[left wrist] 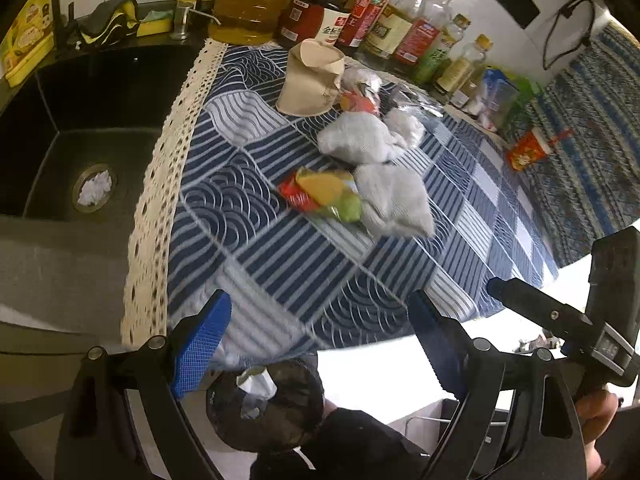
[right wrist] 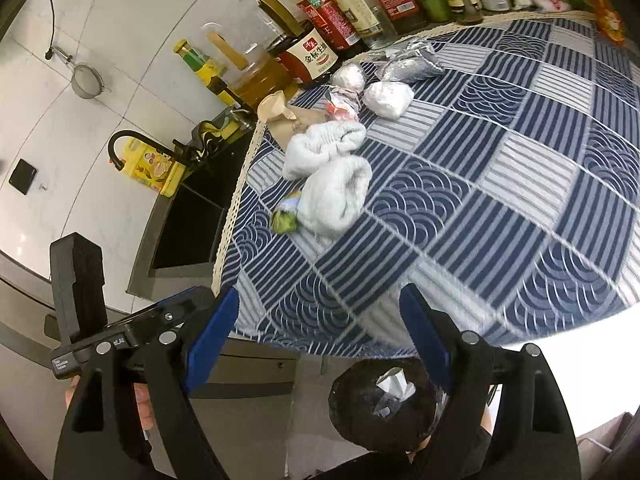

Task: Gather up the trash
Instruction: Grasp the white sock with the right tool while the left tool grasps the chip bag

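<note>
Crumpled wrapper and tissues on the cloth, well ahead of both grippers' spread, empty fingers.

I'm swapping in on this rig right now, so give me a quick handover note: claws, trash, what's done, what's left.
Left claw: open, empty.
Right claw: open, empty.
Round dark bin on the floor below the counter edge: holds crumpled white paper.
Left on the blue patterned tablecloth: crushed beige paper cup, red-yellow-green snack wrapper, grey-white crumpled rags, white paper balls, silver foil wrapper.
Bottles along the wall aren't trash.
</note>
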Tool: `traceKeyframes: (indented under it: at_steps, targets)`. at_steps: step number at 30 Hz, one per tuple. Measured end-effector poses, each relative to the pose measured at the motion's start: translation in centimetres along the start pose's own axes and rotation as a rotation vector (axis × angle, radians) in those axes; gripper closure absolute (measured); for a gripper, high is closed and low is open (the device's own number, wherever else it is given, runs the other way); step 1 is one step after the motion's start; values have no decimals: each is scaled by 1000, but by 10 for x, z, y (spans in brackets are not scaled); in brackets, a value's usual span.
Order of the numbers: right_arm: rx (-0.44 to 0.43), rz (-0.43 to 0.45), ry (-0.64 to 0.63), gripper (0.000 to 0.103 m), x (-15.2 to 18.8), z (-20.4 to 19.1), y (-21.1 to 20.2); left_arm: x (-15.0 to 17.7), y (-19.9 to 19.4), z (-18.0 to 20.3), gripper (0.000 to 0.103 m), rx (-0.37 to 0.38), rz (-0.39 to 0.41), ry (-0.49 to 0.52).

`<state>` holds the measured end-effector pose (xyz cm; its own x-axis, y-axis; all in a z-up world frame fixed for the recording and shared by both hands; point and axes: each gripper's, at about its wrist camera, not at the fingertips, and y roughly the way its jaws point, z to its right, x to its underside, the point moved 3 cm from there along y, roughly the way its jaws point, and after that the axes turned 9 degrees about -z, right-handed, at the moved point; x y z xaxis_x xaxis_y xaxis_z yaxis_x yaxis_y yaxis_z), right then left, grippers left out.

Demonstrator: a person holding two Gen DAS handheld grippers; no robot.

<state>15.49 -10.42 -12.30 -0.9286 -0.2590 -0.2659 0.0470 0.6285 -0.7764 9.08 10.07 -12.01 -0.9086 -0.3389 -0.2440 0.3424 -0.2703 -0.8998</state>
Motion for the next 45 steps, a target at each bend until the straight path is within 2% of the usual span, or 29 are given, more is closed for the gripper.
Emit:
traceKeyframes:
  at_steps: [5, 8, 10, 12, 18, 19, 20, 24, 25, 27, 35, 45]
  targets:
    - [-35, -30, -4, 22, -31, 8, 22, -26, 18, -2, 16, -20, -22, -30]
    - [-55, -50, 0, 29, -46, 13, 34, -40, 29, -2, 16, -32, -40, -38]
    - [-71, -68, 12, 30, -55, 18, 43, -47, 35, -4, 16, -33, -51, -46]
    - [-95, -88, 26, 35, -61, 22, 49, -53, 40, -5, 16, -36, -60, -59]
    - [-152, -146, 52, 36, -72, 33, 69, -68, 54, -2, 16, -16, -87, -88]
    - [-164, -162, 57, 39, -73, 35, 73, -69, 55, -2, 16, -21, -88, -87]
    - [-168, -170, 59, 48, -74, 35, 75, -70, 56, -2, 16, -22, -89, -91]
    - [-174, -197, 61, 67, -74, 40, 84, -73, 60, -5, 16, -30, -97, -125]
    - [-185, -200, 61, 78, -75, 42, 84, -74, 61, -4, 16, -32, -100, -128]
    - [-196, -201, 63, 82, -75, 44, 81, -75, 64, -1, 16, -39, -106, -130]
    - [-177, -151, 31, 85, -83, 57, 43, -80, 69, 9, 16, -89, -110, -129]
    - [-136, -57, 12, 85, -96, 77, -5, -86, 86, 23, 16, -225, -148, -51]
